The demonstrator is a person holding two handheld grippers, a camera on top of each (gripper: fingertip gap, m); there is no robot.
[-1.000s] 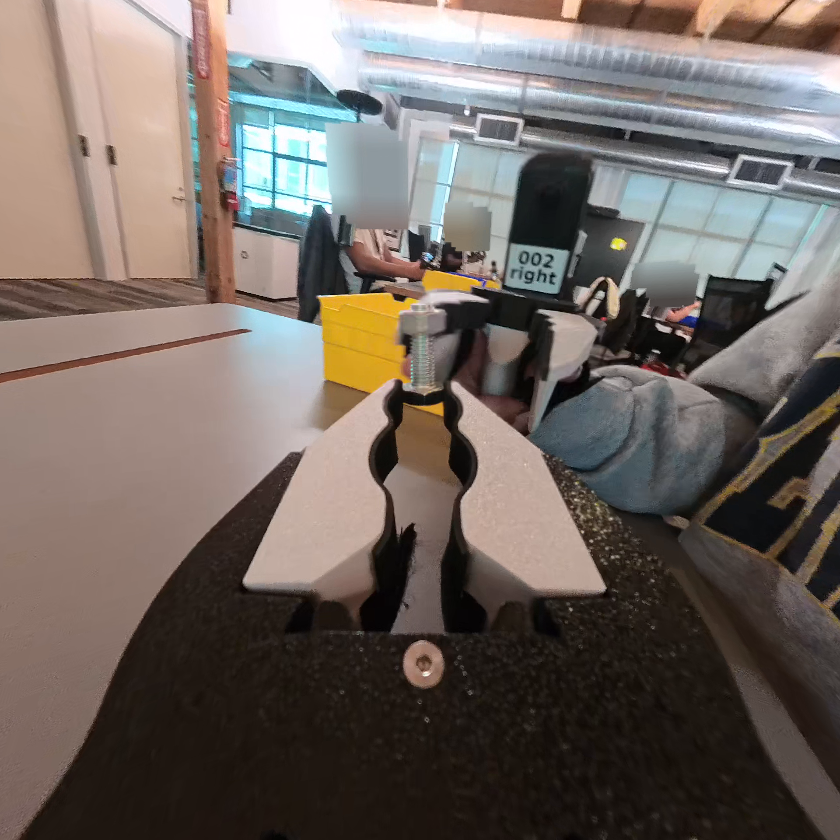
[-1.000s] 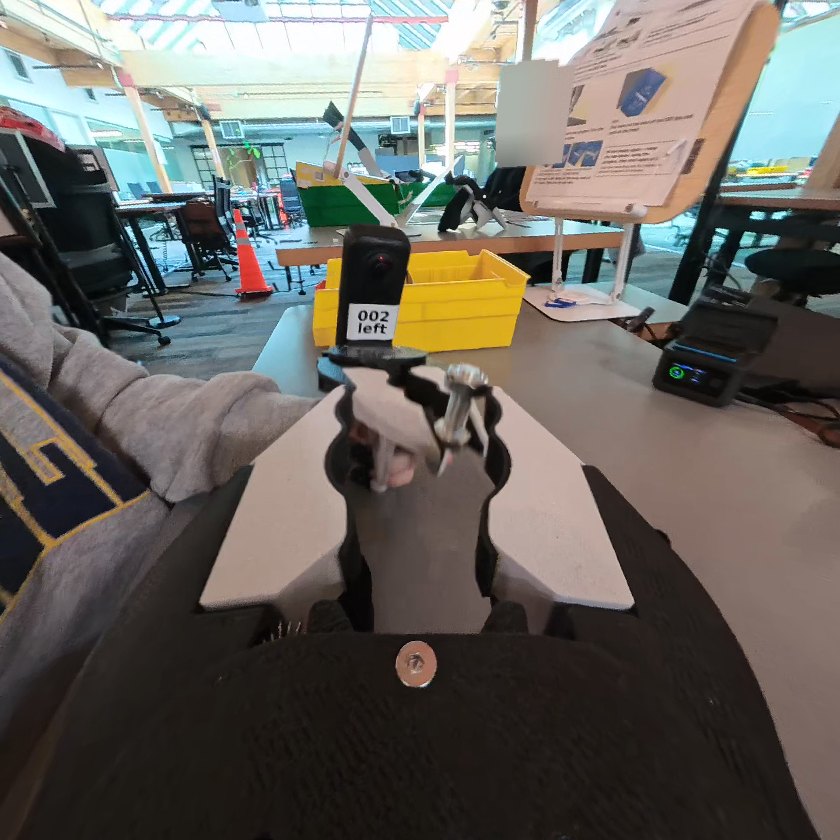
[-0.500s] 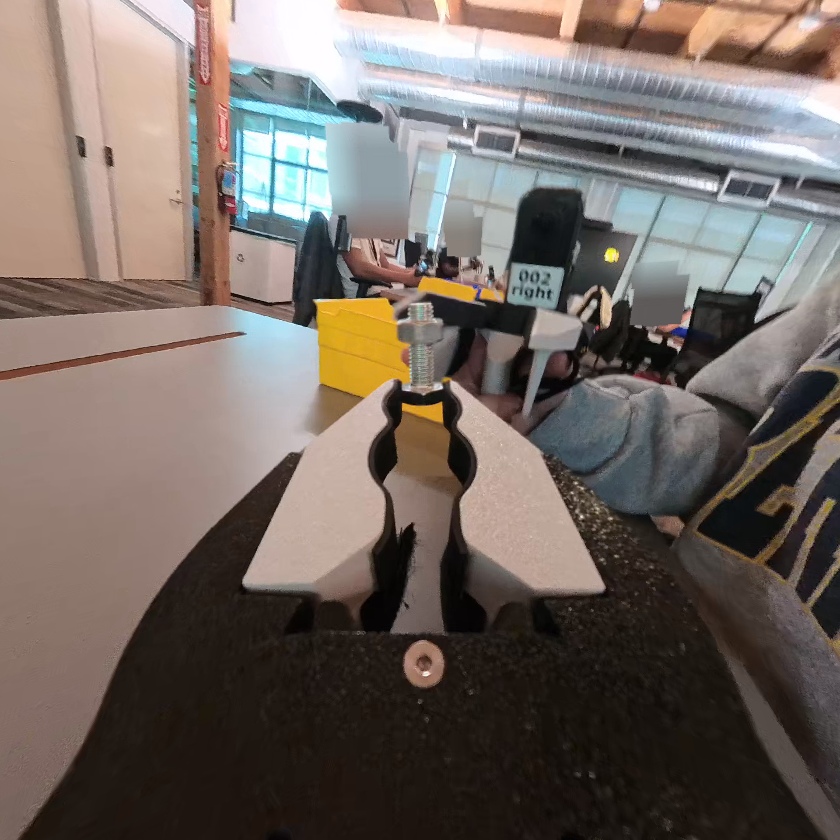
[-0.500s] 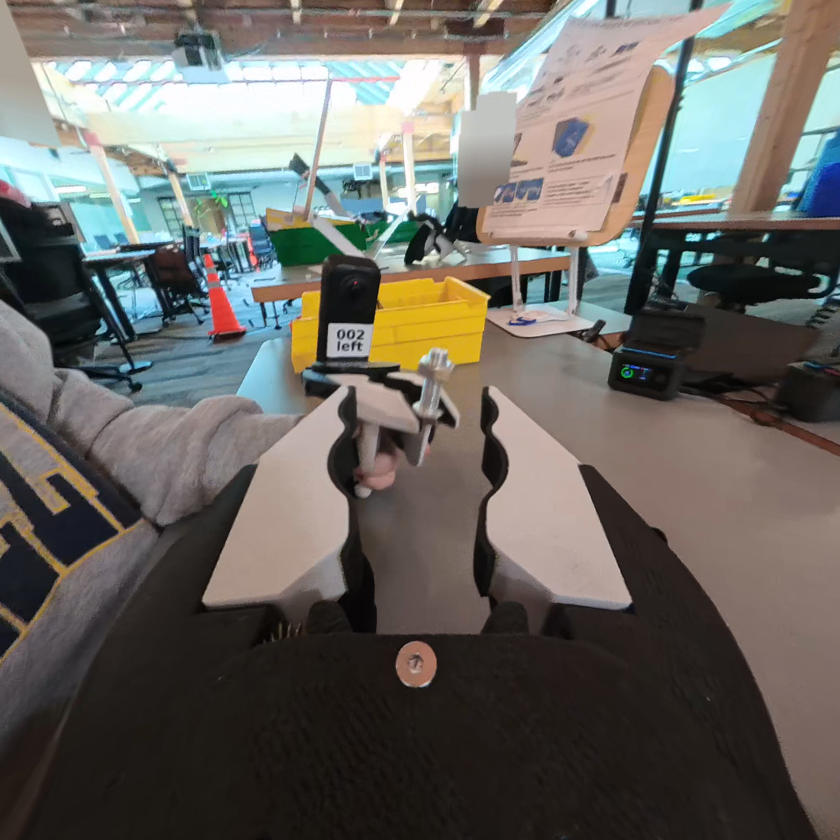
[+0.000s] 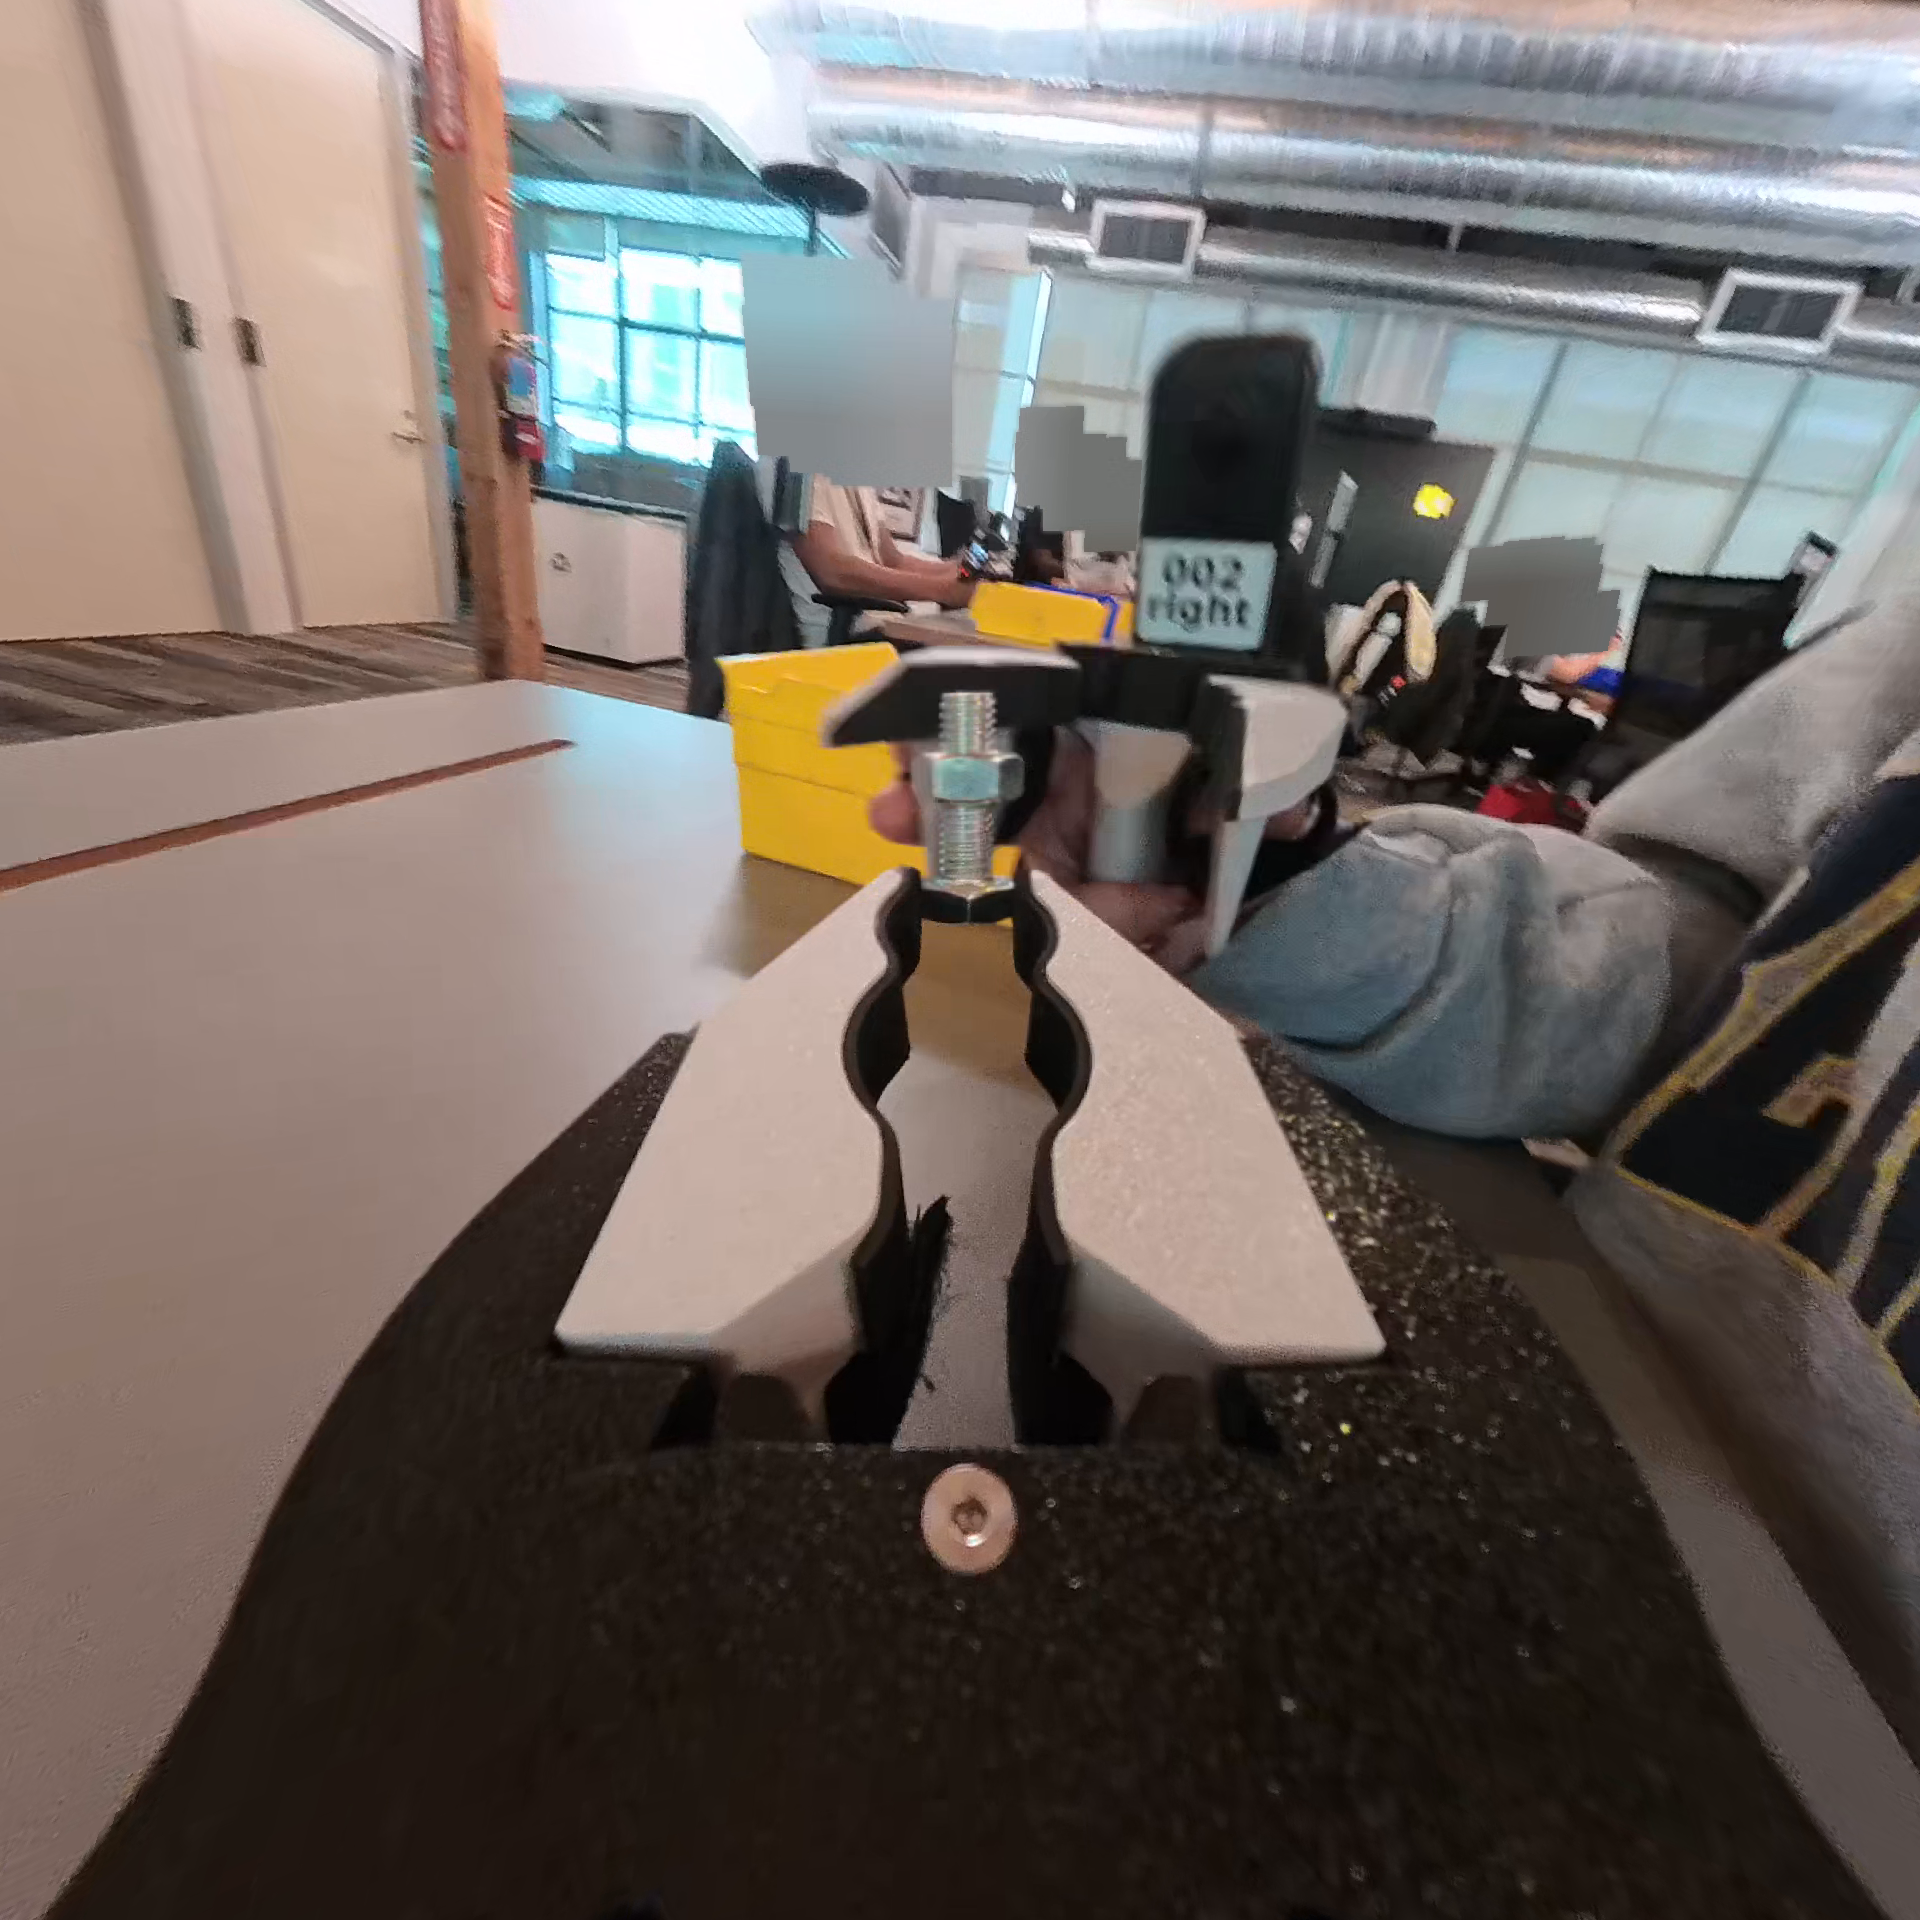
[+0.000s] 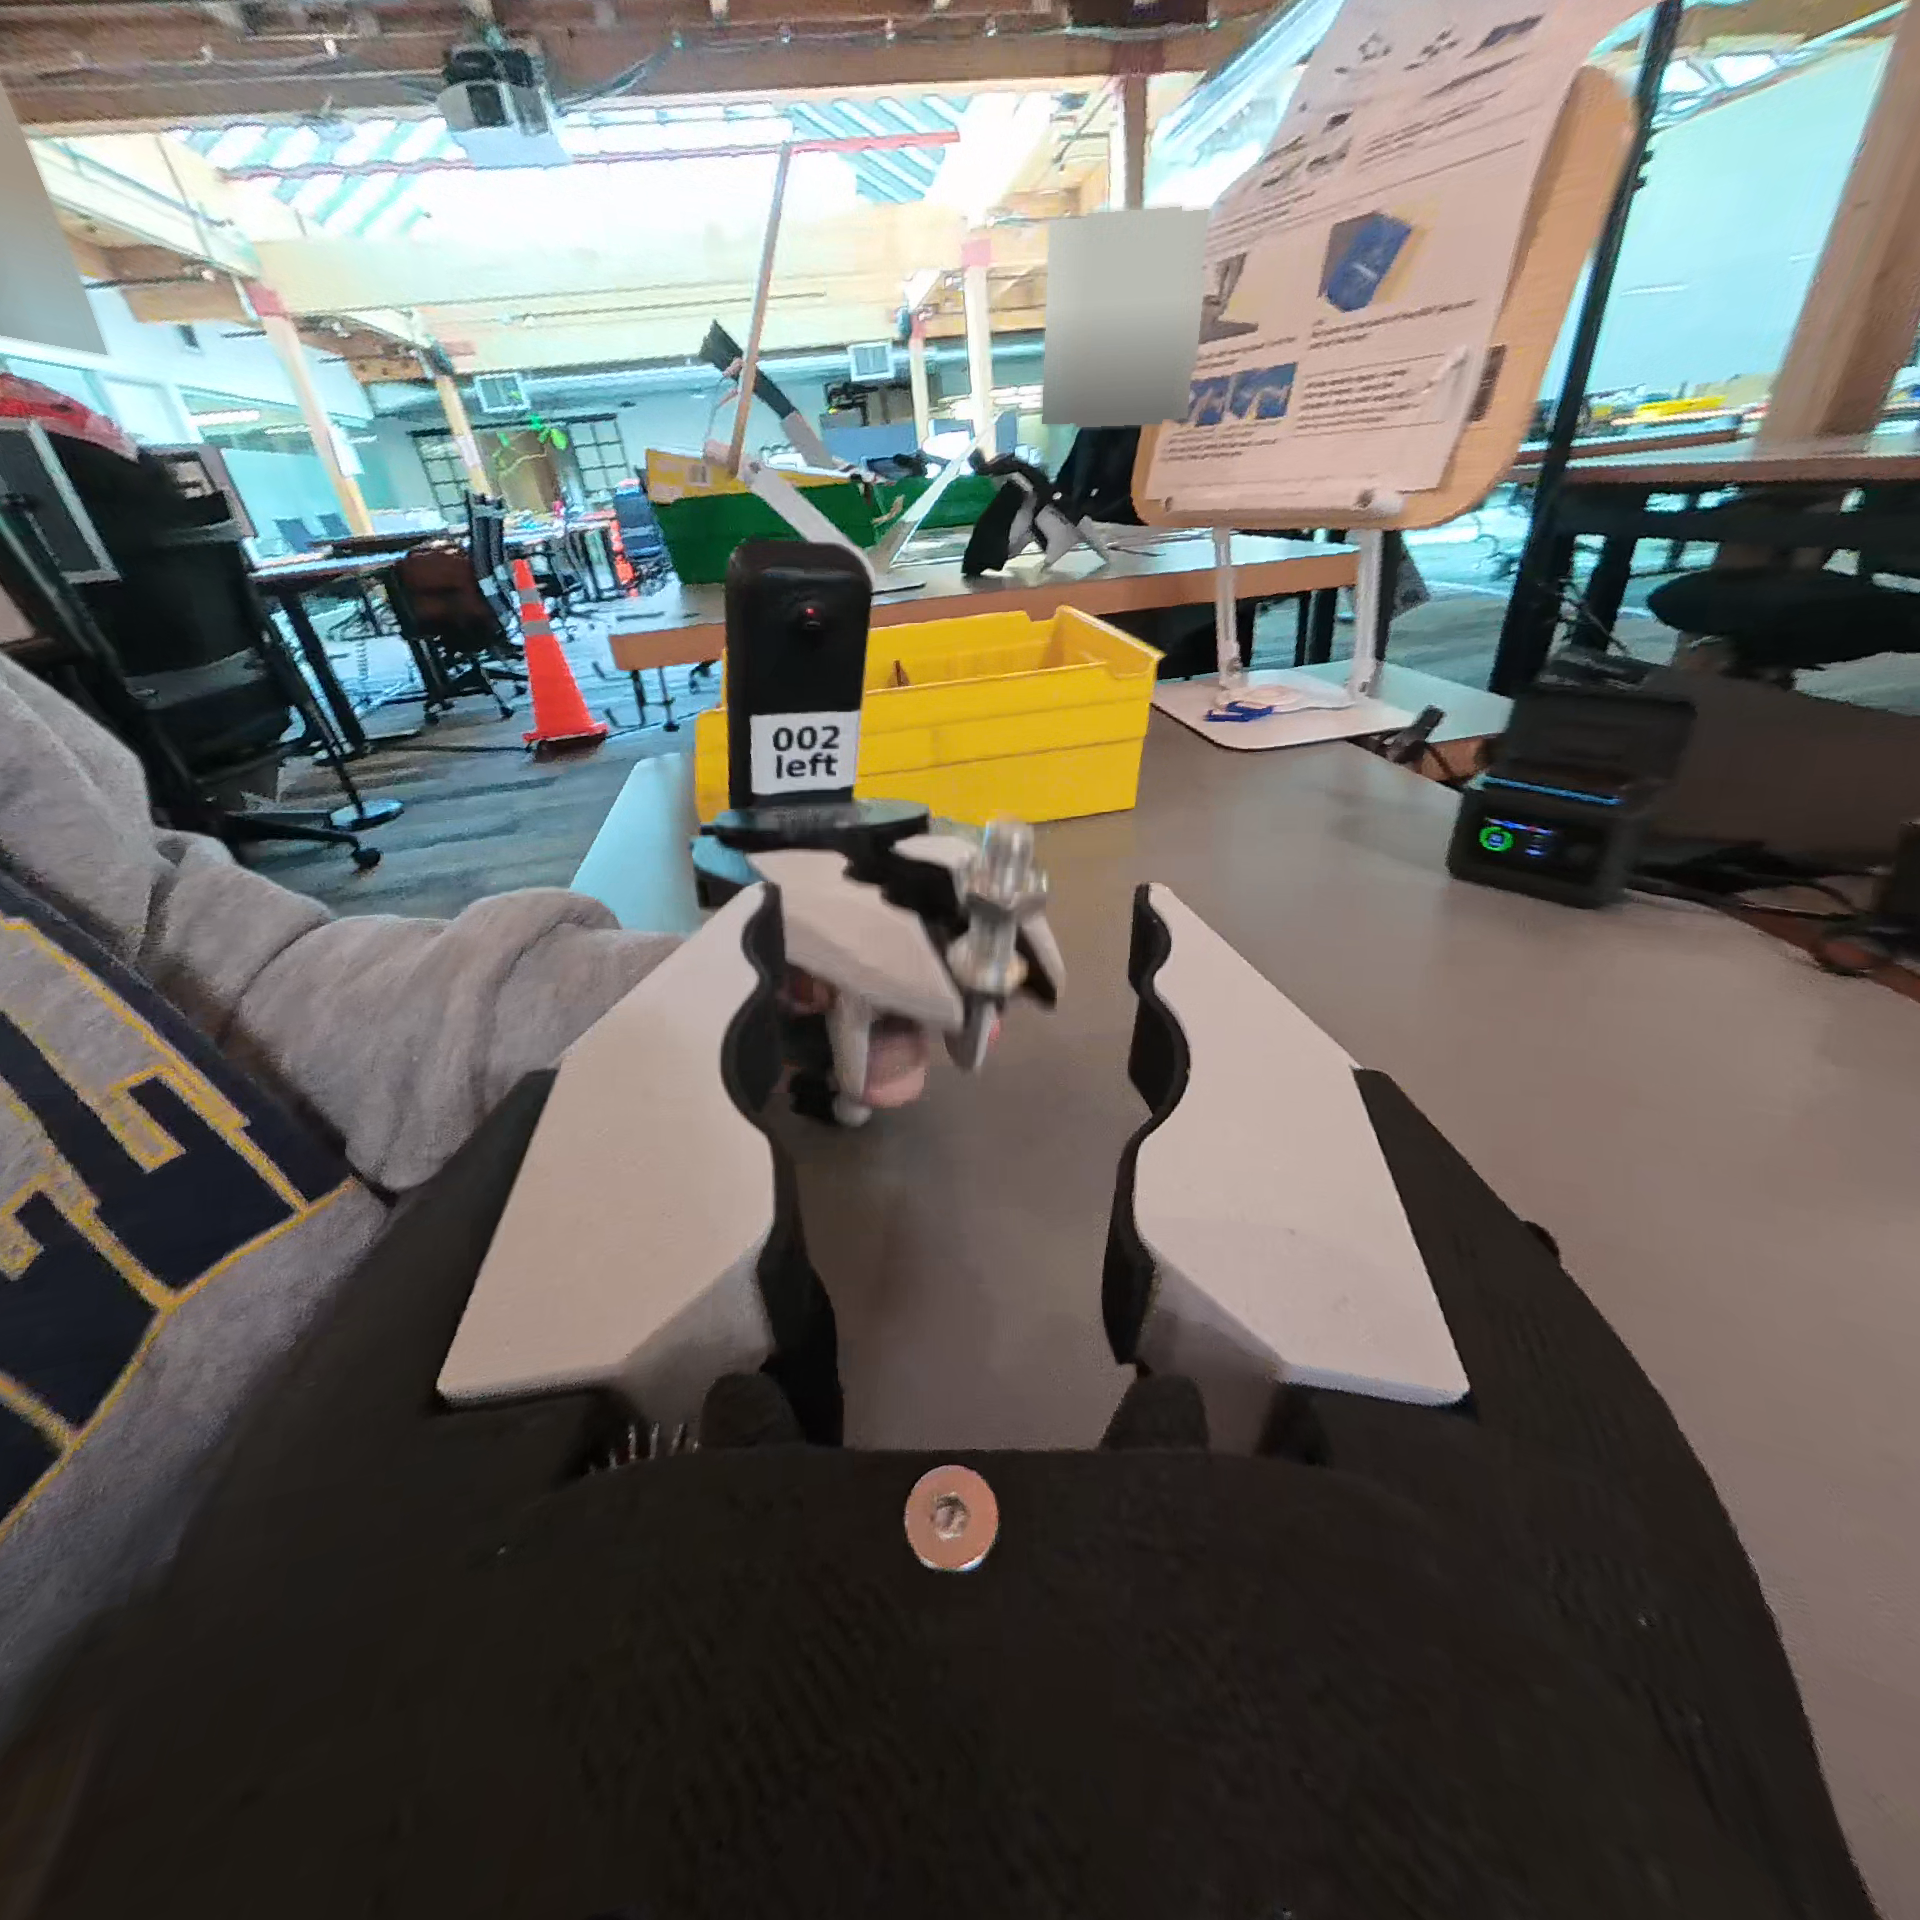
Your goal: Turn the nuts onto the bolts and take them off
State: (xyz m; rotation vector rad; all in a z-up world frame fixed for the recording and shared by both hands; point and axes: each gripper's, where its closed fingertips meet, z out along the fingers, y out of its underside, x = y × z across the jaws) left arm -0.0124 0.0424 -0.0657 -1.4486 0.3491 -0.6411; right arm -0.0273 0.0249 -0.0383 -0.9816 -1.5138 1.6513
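A silver bolt [image 5: 964, 831] stands upright with its hex head clamped between my left gripper's [image 5: 966, 906] tips. A silver nut [image 5: 971, 774] sits on the thread, a little below the bolt's top end. My right gripper [image 6: 956, 914] is open and empty, its jaws wide apart. It faces the bolt [image 6: 995, 935] and nut [image 6: 1006, 896], which the left gripper [image 6: 987, 971] holds just beyond its tips. In the left wrist view the right gripper [image 5: 1122, 727] is right behind the bolt, with one finger [image 5: 956, 686] level with the bolt's top.
A yellow bin [image 6: 987, 717] stands on the grey table [image 6: 1558, 1091] behind the grippers. A small black device [image 6: 1548, 821] and a board stand with papers [image 6: 1351, 312] are at the right. Grey sleeves [image 5: 1455, 987] lie along the table's near side. Only a small space, under 4 cm, lies between the two pairs of fingers.
The right gripper opened off the nut, drew back, then came close to the bolt again. The nut now sits lower on the thread. The left gripper still holds the bolt.
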